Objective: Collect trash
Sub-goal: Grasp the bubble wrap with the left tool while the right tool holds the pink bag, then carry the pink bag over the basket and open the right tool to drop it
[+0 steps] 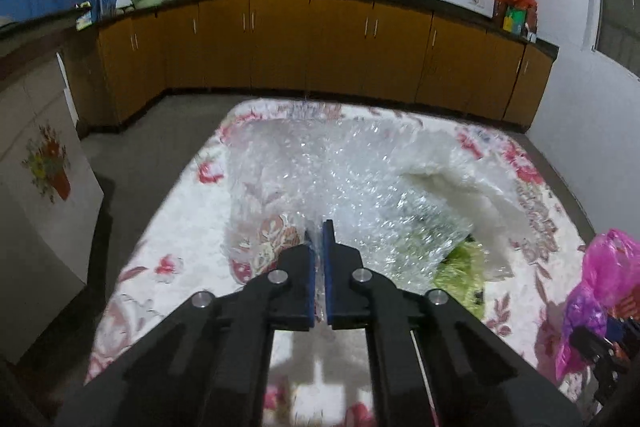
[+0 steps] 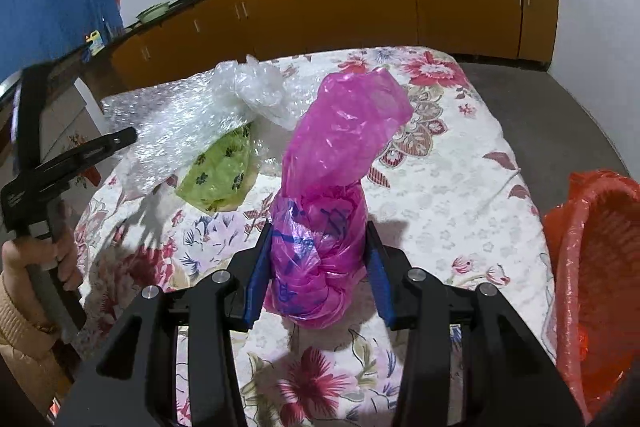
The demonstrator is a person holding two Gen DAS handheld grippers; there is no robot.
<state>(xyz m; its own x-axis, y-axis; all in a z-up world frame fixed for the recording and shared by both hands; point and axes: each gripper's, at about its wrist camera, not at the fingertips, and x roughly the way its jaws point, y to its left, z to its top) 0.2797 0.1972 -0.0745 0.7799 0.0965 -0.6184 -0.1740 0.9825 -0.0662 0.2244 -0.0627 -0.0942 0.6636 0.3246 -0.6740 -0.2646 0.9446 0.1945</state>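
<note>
The left gripper point(image 1: 319, 227) has its fingers pinched narrow on the bubble wrap point(image 1: 340, 179), which spreads ahead of them. The right gripper point(image 2: 320, 231) clamps the pink bag point(image 2: 328, 187) between its fingers above the flowered bench point(image 2: 440, 179); an orange basket point(image 2: 592, 267) sits just right.

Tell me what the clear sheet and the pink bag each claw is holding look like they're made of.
Clear sheet: likely bubble wrap, glossy plastic; small glinting bumps cover it, pinched in the left claw. Pink bag: thin translucent plastic film, shiny and crinkled, in the right claw.
</note>
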